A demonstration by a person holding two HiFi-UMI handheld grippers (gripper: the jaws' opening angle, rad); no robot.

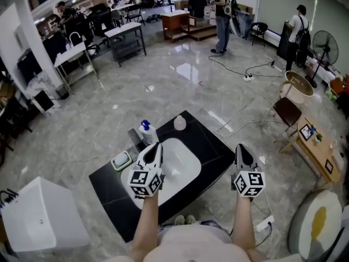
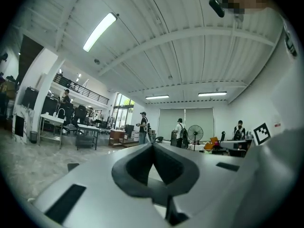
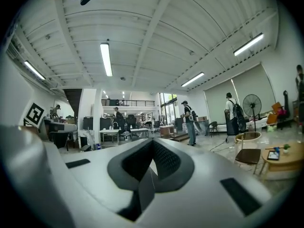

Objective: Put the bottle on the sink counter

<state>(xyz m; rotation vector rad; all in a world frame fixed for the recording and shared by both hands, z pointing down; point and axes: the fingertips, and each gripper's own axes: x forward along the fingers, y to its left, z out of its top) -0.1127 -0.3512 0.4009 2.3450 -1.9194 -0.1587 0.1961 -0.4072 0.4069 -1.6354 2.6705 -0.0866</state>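
Found the fingers of the left gripper (image 2: 152,145) pressed together tip to tip, pinching nothing. Found the same on the right gripper (image 3: 152,142): shut and empty. Spotted both in the head view, held level over the near side of the sink (image 1: 182,165), the left one above the basin's left rim, the right one by the right corner of the desk (image 1: 214,142).

Located the bottle (image 1: 145,131) upright on the black desk, at the back left of the basin, just beyond the left gripper's tip and apart from it. Judged it already in the place named by the task, touched by neither gripper.

Took it for a small pale plastic bottle with a blue cap: probably light, a little squashy under pressure, smooth enough to slip. Would have gripped the body at mid-height, below the cap, squeezing gently and keeping it upright. Judged the cap too narrow a hold and the small base easy to tip.

Could not read any label or tell the fill level, being too small in the head view. Caught no sight of bottle, sink or desk in either gripper view, only the room beyond. Lost the desk's near edge behind the arms, and part of the basin's left rim under the left gripper. Could not name the pale round thing (image 1: 179,123) behind the basin, nor the greenish pad (image 1: 121,160) at its left.
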